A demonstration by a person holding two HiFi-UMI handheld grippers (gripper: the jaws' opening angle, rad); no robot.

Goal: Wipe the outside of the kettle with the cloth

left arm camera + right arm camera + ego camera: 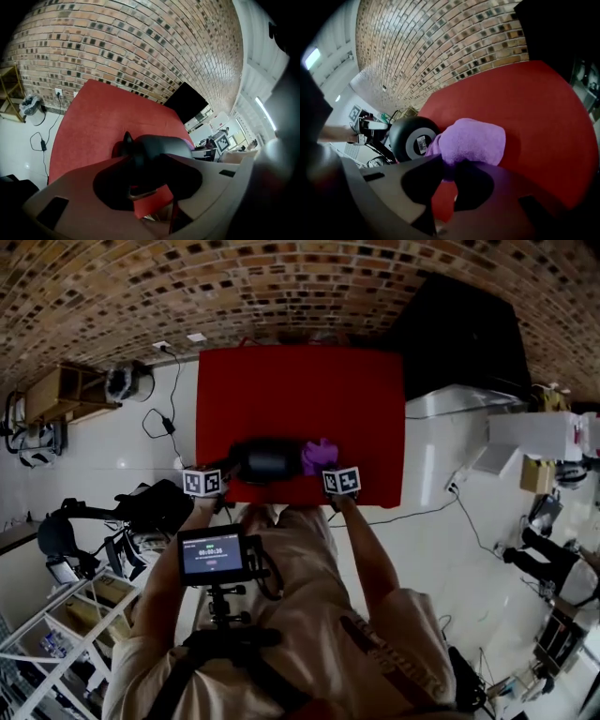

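A black kettle [267, 460] lies on its side near the front edge of the red table [300, 390]. In the right gripper view its grey base [412, 143] faces the camera. The purple cloth [319, 456] is bunched against the kettle's right end. My left gripper [228, 470] reaches the kettle's left end. In the left gripper view the kettle [161, 145] fills the gap between the jaws, which are closed on its dark handle part [140, 173]. My right gripper [450, 176] is shut on the near end of the cloth [473, 140], right beside the kettle.
The far half of the red table [103, 112] is bare. A black panel [459, 334] stands behind the table's right corner, against the brick wall [281, 277]. Cables [164, 423] trail on the white floor at the left, and a wire rack [66, 634] stands at the lower left.
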